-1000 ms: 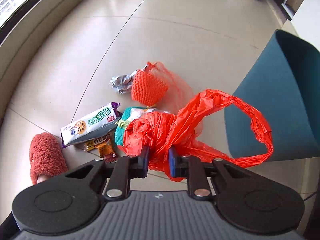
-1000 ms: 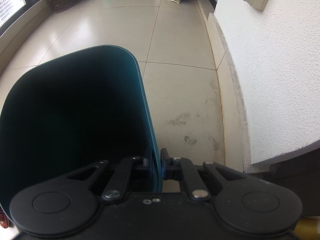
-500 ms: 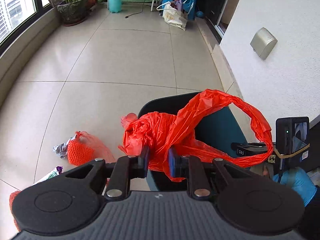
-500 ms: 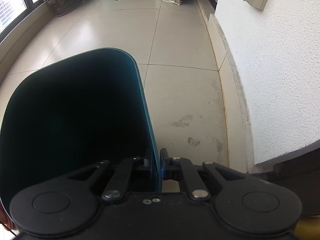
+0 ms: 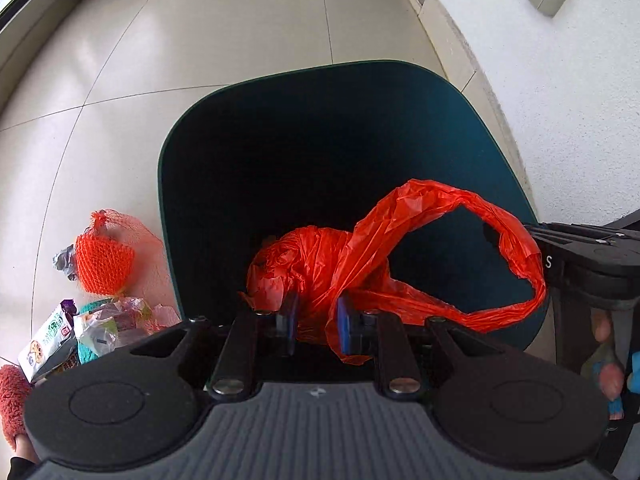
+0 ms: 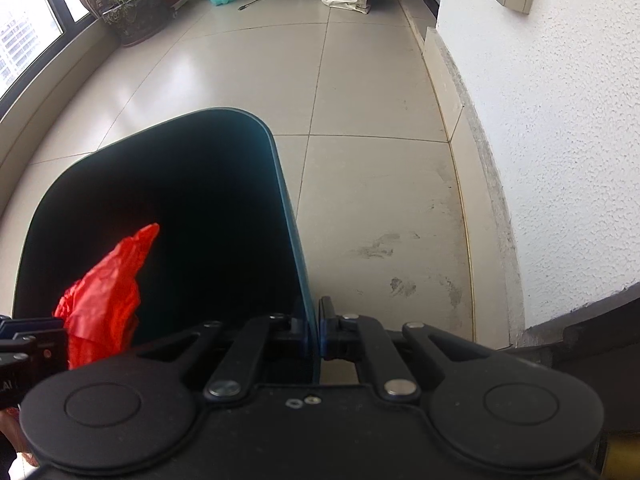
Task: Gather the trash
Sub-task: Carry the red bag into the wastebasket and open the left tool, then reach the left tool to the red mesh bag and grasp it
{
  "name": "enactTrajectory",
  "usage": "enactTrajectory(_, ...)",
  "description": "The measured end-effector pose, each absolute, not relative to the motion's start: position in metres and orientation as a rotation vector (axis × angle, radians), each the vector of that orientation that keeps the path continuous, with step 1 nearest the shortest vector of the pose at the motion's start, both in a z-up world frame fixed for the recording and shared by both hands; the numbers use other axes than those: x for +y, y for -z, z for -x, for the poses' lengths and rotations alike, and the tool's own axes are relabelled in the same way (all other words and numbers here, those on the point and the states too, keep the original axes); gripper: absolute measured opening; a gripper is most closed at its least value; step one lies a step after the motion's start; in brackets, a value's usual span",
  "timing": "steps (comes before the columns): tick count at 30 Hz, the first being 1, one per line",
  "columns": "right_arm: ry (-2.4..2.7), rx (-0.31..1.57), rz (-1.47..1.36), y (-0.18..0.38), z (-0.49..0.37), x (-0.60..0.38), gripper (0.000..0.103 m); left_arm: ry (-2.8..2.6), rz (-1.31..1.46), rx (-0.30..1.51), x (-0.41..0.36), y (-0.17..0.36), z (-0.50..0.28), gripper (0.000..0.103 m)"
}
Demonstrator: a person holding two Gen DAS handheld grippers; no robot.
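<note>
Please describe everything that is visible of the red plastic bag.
The red plastic bag is thin, crinkled, glossy film, bunched into a crumpled wad. One handle loop hangs open toward the right. The left gripper is shut on the bunched part, with a fold of film spilling over one blue pad. The bag hangs over the dark opening of the teal bin. In the right wrist view a peak of it shows against the bin's interior.

You see a bright red-orange plastic bag (image 5: 320, 264) against the dark teal bin (image 5: 192, 128), whose inside looks black. Beside it lies an orange mesh net (image 5: 102, 264). The floor tiles (image 5: 224, 32) are pale beige, the wall (image 6: 560, 140) speckled white, your tools black with blue pads (image 5: 343, 322).
</note>
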State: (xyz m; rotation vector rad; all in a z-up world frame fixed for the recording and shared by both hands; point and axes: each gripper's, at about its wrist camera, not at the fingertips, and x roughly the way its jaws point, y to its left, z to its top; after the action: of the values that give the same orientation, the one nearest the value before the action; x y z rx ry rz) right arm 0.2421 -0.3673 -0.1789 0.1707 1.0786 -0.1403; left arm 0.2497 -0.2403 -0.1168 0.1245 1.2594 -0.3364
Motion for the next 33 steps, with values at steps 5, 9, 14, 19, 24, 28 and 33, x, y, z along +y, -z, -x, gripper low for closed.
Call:
enactTrajectory(5, 0.135, 1.076, -0.178, 0.173, -0.219, -0.355, 0.005, 0.365, -0.124, 1.249, -0.245, 0.124, -0.246, 0.021)
enactTrajectory(9, 0.135, 1.075, -0.167, 0.173, -0.215, -0.353, 0.005, 0.411, -0.105, 1.244, -0.242, 0.125, -0.243, 0.025)
enactTrajectory(14, 0.135, 1.075, -0.173, 0.172, -0.212, -0.353, 0.005, 0.453, -0.080, 1.195, -0.226, 0.108, -0.226, 0.056)
enactTrajectory(19, 0.133, 1.073, -0.178, 0.172, -0.211, -0.353, 0.005, 0.510, -0.030, 1.115, -0.203, 0.073, -0.213, 0.062)
enactTrajectory(24, 0.130, 1.073, -0.178, 0.172, -0.210, -0.354, 0.005, 0.497, 0.050, 1.024, -0.155, 0.040, -0.198, 0.077)
enactTrajectory(28, 0.138, 1.070, -0.168, 0.170, -0.210, -0.351, 0.005, 0.400, 0.130, 0.989, -0.107, 0.034, -0.215, 0.083)
enactTrajectory(33, 0.136, 1.072, -0.131, 0.169, -0.208, -0.343, 0.005, 0.229, 0.199, 1.060, -0.059, 0.061, -0.247, 0.083)
